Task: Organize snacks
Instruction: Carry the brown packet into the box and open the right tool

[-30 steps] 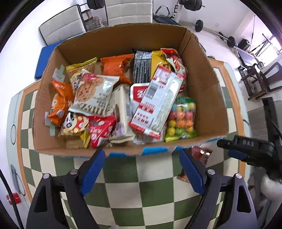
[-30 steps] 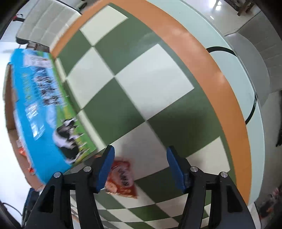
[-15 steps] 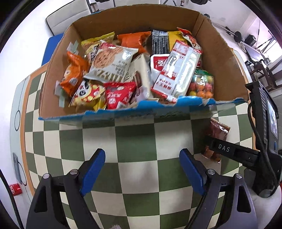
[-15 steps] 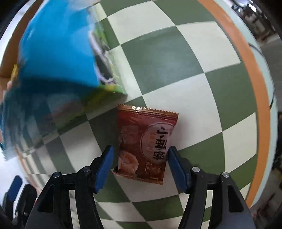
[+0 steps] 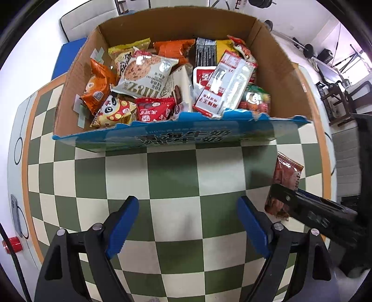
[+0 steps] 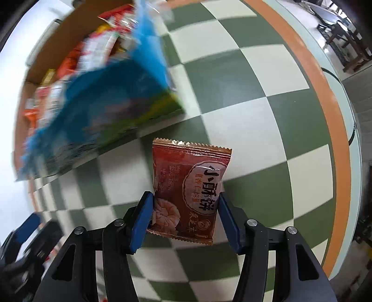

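Note:
A cardboard box (image 5: 281, 76) with a blue printed front holds several snack packets. It stands on the green-and-cream checkered table (image 5: 172, 176). A dark red snack packet (image 6: 189, 185) lies on the table to the right of the box; it also shows in the left wrist view (image 5: 284, 178). My right gripper (image 6: 186, 219) has its blue pads on both sides of the packet's near end, touching its edges. My left gripper (image 5: 187, 223) is open and empty above the table, in front of the box. The box (image 6: 97, 102) appears blurred in the right wrist view.
The table has an orange border (image 5: 318, 148) and ends at the right. A small red object (image 5: 12, 246) sits at the far left edge. Chairs (image 5: 83, 19) and gym gear stand behind the box.
My right gripper has come down over the red packet and closed in on its sides. My left gripper has pulled back from the box, so more table shows in front.

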